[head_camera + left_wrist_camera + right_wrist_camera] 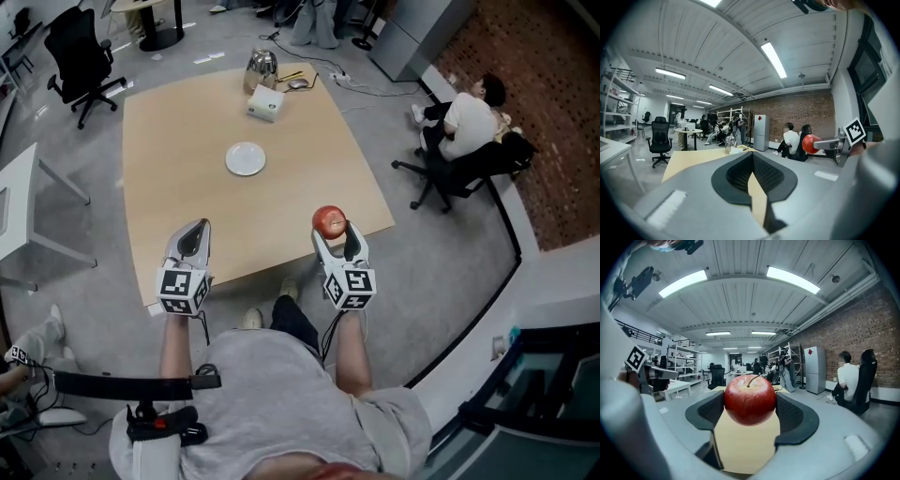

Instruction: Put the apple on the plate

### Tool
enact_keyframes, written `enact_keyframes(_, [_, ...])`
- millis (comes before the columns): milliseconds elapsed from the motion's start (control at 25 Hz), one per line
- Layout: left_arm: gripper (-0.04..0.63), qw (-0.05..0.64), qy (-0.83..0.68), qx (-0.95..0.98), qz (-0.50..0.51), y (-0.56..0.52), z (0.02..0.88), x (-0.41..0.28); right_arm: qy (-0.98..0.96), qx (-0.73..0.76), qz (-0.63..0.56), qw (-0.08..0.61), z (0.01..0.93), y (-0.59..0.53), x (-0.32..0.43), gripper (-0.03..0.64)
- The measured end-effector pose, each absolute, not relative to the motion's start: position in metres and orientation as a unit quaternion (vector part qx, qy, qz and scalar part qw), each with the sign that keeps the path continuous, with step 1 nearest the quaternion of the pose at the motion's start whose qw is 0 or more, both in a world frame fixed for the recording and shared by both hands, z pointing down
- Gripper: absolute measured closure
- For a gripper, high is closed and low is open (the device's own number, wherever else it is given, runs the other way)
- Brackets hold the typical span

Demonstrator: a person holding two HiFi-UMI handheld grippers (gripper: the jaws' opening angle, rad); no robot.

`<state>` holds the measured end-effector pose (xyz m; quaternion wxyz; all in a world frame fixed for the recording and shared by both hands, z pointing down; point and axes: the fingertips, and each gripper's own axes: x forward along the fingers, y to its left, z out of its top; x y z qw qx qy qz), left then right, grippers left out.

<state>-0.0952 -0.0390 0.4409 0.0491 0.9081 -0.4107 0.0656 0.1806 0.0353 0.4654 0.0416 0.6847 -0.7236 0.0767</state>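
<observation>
A red apple point(328, 221) is clamped between the jaws of my right gripper point(331, 229), held above the near right part of the wooden table point(187, 206). In the right gripper view the apple point(750, 398) fills the gap between the two dark pads, stem up. The small white plate point(246, 158) lies near the middle of the table, well beyond both grippers. My left gripper point(193, 234) hovers over the near left of the table, its jaws pressed together with nothing between them. From the left gripper view the apple point(810, 143) shows far right.
A metal kettle point(261, 65) and a white box point(265, 103) stand at the table's far edge beside cables. A black office chair point(80, 58) is at far left. A seated person point(469, 127) is off to the right. A white desk point(19, 216) stands left.
</observation>
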Motion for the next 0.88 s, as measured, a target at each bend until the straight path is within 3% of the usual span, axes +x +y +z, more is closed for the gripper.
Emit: enact_keyframes(880, [0.577,0.063,-0.472,0.875,0.084,-0.089,0.454,-0.094,-0.770,0.630,0.085,0.049,0.478,-0.061,0.193,0.267])
